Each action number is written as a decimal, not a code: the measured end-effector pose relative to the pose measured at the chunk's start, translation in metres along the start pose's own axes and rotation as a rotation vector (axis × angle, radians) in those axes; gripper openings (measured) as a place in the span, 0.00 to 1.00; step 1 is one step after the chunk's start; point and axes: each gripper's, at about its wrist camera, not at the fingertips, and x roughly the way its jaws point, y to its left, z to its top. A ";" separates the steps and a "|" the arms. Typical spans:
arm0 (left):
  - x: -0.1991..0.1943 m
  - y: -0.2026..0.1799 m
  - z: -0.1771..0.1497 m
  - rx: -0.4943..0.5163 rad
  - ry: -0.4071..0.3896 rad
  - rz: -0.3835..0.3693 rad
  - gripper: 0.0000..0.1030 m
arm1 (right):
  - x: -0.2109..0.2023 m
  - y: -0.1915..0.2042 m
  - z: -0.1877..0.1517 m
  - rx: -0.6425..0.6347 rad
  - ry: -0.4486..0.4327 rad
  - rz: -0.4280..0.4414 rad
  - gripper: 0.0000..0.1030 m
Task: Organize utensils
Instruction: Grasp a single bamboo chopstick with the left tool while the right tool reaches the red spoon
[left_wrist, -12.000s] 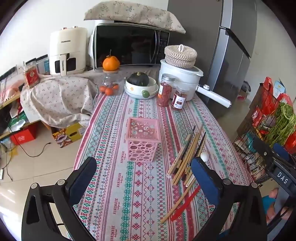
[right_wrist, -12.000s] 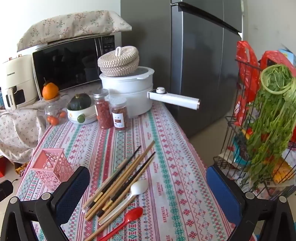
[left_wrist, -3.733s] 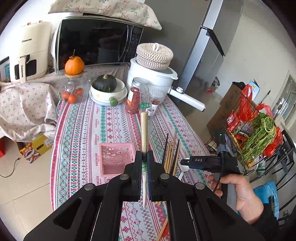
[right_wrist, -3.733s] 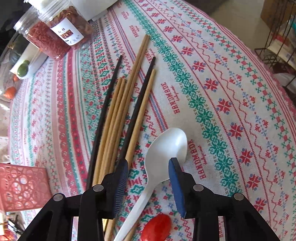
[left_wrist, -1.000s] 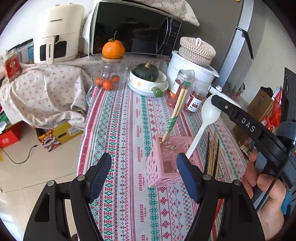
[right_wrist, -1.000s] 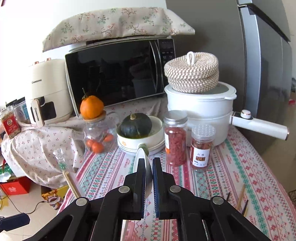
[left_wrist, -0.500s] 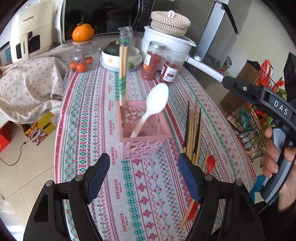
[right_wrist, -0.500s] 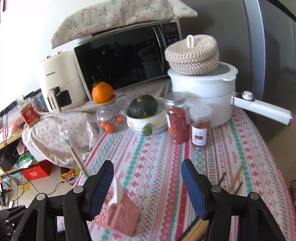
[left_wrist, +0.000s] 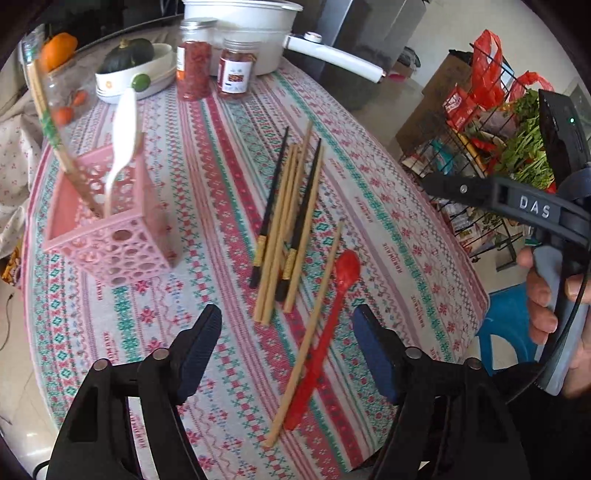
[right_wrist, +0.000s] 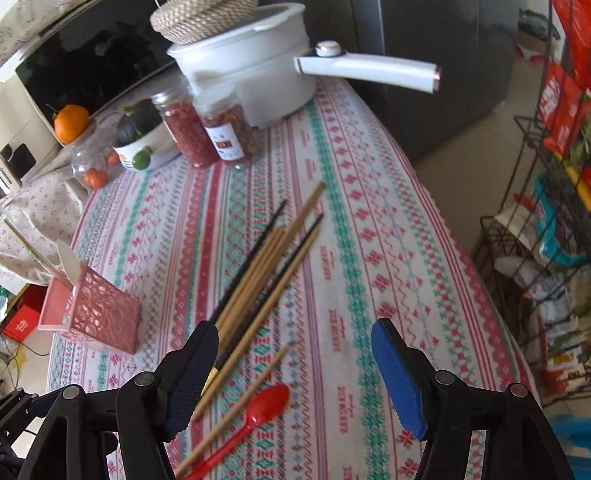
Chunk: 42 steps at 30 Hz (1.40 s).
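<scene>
Both grippers empty above the loose utensils; the pink basket holds only part of the set.

The left gripper (left_wrist: 286, 345) and right gripper (right_wrist: 293, 373) both have fingers spread wide, holding nothing. The pink basket (left_wrist: 110, 236) stands toward the bench's left edge with a white spoon (left_wrist: 123, 125) and a wrapped pair of chopsticks (left_wrist: 48, 125) leaning in it. The loose chopsticks (left_wrist: 286, 225) lie bunched mid-bench, touching and partly crossing; the red spoon (left_wrist: 325, 339) lies nearer, beside a single pale chopstick (left_wrist: 308, 328). Likely risks: closing on the bundle could catch several sticks at once or roll neighbours toward the bench's right edge, and a hard drop could tip the light basket.
</scene>
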 end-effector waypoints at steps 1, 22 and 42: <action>0.008 -0.005 0.004 0.000 0.011 -0.029 0.48 | 0.002 -0.005 -0.002 0.007 0.019 -0.007 0.71; 0.112 -0.049 0.042 0.134 0.257 0.068 0.09 | 0.025 -0.046 -0.010 0.066 0.119 -0.056 0.71; -0.014 -0.001 0.013 0.020 -0.021 -0.078 0.06 | 0.047 -0.038 -0.019 0.086 0.215 -0.021 0.71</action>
